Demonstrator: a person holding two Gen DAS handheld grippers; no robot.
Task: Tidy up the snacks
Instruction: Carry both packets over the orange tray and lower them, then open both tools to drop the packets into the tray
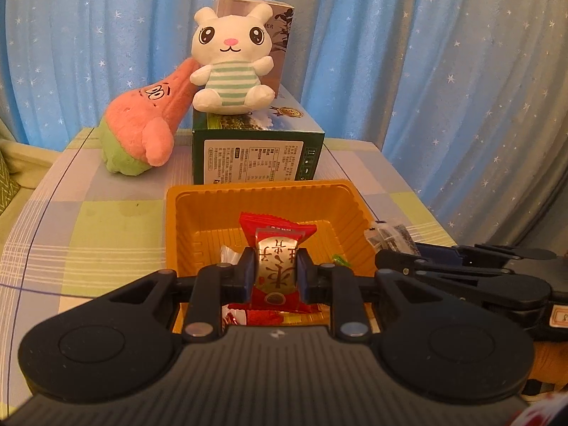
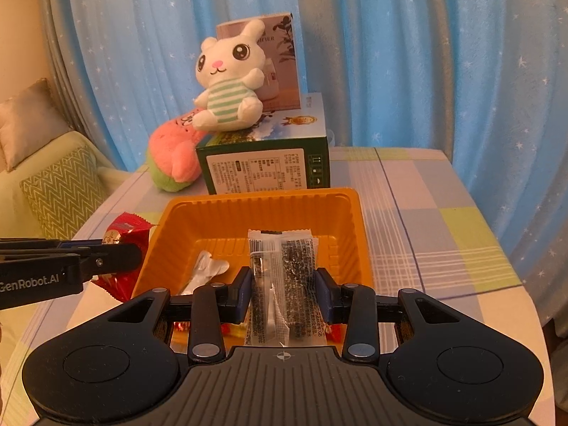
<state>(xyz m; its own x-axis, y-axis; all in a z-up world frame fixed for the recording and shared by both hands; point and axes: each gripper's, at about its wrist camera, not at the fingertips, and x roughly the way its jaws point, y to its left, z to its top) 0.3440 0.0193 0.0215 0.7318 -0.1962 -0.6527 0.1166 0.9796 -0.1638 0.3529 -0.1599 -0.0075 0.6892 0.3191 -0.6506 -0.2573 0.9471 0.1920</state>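
Observation:
An orange plastic tray stands in the middle of the table with a few wrapped snacks on its floor. My left gripper is shut on a red and gold snack packet, held over the tray's near part. That packet and the left gripper show at the left edge of the right wrist view. My right gripper is shut on a clear packet of black seeds, also above the tray's near side. In the left wrist view the seed packet pokes out at the right.
A green printed box stands just behind the tray, with a white rabbit plush and a smaller box on top. A pink and green plush leans at its left. Blue star curtains hang behind. A sofa cushion lies left.

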